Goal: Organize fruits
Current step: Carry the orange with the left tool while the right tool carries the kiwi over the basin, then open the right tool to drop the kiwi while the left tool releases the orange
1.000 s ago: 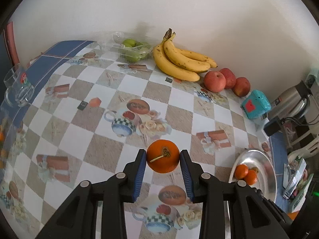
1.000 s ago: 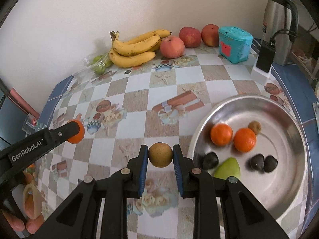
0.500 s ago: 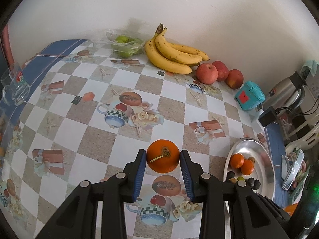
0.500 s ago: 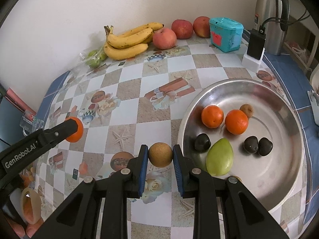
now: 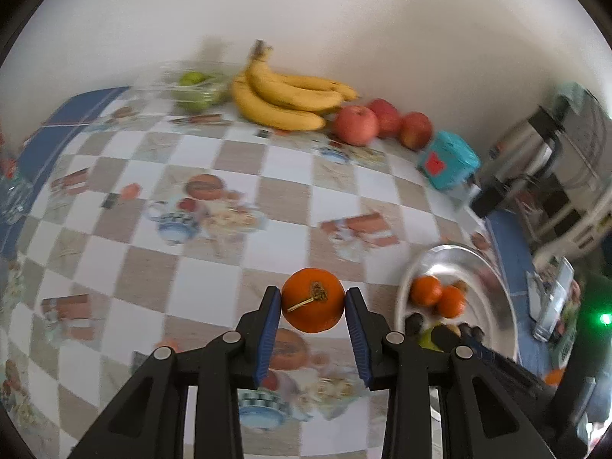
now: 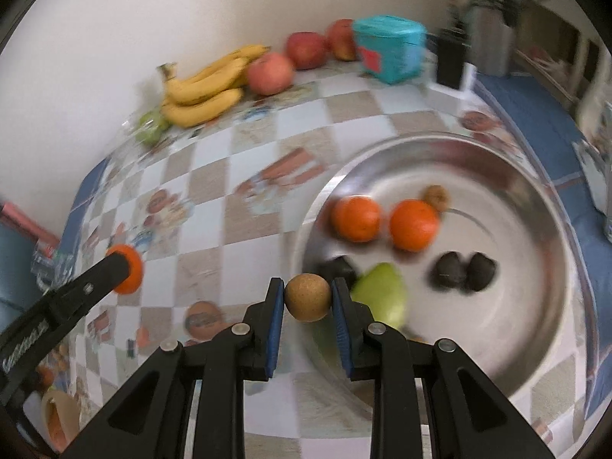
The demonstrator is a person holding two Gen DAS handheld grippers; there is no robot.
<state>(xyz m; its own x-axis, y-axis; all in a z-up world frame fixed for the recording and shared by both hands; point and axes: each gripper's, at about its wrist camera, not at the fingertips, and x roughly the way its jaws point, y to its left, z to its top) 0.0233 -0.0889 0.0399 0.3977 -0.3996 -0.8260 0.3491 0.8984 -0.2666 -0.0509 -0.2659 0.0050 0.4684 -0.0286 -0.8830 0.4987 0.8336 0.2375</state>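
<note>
bowl [image 6: 566,267]: shiny metal | tablecloth [image 5: 229,275]: glossy printed plastic | flask [image 6: 489,42]: brushed metal

Soft, even daylight — both fisheye views motion-blurred, edges bent and vignetted dark.

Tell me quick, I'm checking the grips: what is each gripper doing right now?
Left gripper: closed on an orange.
Right gripper: closed on a small round brown fruit.
</note>
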